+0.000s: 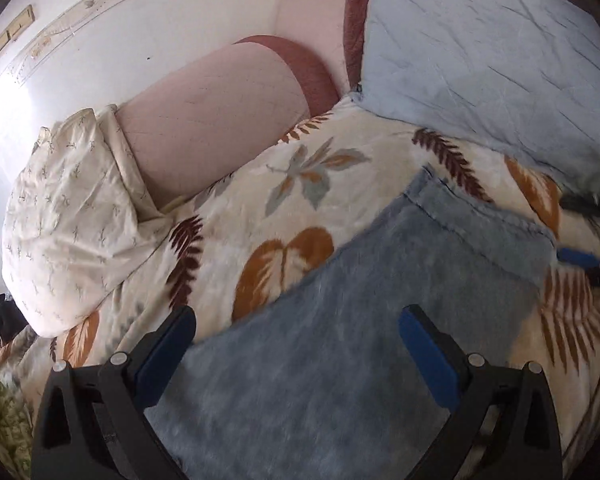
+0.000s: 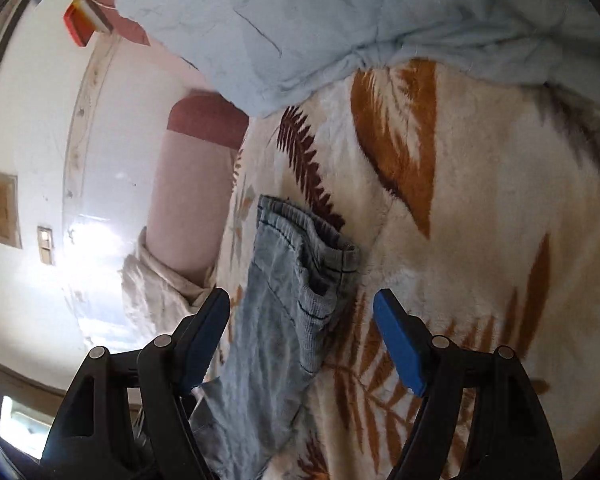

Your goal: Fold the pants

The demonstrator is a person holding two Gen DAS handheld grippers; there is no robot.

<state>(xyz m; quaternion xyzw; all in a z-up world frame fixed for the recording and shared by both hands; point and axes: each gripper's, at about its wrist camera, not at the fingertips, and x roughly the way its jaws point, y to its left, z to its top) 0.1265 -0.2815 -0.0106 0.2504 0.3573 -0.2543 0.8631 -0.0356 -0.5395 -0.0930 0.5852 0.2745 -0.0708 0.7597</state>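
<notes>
Pants (image 2: 296, 300), pale denim, lie on the leaf-print blanket (image 2: 480, 208) on the bed; soft, limp and fairly light, I'd guess. Both hand-held grippers, left (image 1: 296, 316) and right (image 2: 300, 300), hover wide, holding nothing. The stitched waistband (image 2: 312, 236) looks the firmest place to pinch.

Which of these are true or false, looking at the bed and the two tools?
1. The pants are light blue denim. True.
2. The pants lie on a plain white sheet. False: they lie on a cream blanket printed with leaves.
3. The left tool is open, gripping nothing. True.
4. The right tool is clamped shut on the waistband. False: its fingers stand apart, the pants between them ungripped.
5. A pale blue quilt lies beyond the pants. True.
</notes>
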